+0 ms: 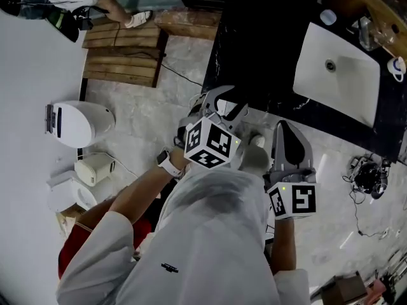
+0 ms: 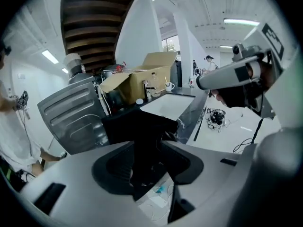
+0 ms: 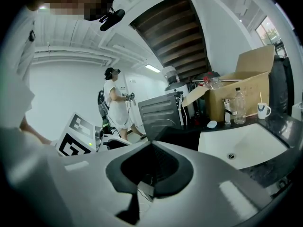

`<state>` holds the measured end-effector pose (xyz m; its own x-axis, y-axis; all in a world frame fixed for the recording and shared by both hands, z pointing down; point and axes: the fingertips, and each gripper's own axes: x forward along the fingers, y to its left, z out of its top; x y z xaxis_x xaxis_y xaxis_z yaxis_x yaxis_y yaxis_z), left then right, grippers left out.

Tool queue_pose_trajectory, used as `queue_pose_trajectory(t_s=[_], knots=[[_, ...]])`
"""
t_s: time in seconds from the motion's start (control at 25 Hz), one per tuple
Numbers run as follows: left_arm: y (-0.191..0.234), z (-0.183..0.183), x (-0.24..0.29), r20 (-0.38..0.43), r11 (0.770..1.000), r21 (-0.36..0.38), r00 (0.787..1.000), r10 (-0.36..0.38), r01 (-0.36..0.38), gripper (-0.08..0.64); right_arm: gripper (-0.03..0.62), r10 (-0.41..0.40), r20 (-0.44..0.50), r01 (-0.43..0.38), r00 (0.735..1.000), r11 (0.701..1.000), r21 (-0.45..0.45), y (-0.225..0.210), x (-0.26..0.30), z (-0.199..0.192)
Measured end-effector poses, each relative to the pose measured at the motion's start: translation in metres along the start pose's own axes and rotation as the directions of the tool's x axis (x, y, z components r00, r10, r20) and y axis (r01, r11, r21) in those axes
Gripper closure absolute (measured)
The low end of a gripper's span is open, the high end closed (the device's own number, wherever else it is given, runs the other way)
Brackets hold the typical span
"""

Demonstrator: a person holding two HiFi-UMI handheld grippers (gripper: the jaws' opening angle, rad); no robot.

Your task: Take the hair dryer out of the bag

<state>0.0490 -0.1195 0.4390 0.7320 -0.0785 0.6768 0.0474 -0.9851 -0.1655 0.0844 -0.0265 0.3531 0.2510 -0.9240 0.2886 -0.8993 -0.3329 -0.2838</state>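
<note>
The left forearm, wearing one wristwatch (image 1: 169,164), is reaching from the near left toward the far right. The left hand-held gripper (image 1: 222,103) is tilting down at the near edge of the black table (image 1: 254,43). Its jaws are standing released and wide apart, with a fold of the black bag (image 2: 137,126) rising between them, unpinched. The right arm is stretching straight ahead on the right, holding the right hand-held gripper (image 1: 283,126) close to level. Its jaws are clenched tip to tip, with nothing I can make out between them. The two hand-held grippers are hanging near each other. The hair dryer is not showing clearly in any view. On the table, one white sink (image 3: 236,150), one cardboard box (image 3: 241,86), one mug (image 3: 263,110) and one upright clear bottle (image 3: 240,105) are sitting toward the far side.
</note>
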Motion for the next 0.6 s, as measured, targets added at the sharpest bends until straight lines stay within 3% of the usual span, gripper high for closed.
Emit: queue_pose_trajectory(t_s=[0.32,0.6], knots=[[0.017,-0.016,0.040,-0.058,0.990,0.141,0.998,0.013,-0.005,0.385,0.581,-0.023,-0.033,0.024,0.999,0.999,0.045,-0.013,0.021,-0.020],[0.020,-0.024,0.068,-0.075,0.962,0.272,0.997,0.019,0.003,0.387,0.581,-0.049,-0.049,0.052,0.998,0.996,0.070,-0.021,0.031,-0.037]])
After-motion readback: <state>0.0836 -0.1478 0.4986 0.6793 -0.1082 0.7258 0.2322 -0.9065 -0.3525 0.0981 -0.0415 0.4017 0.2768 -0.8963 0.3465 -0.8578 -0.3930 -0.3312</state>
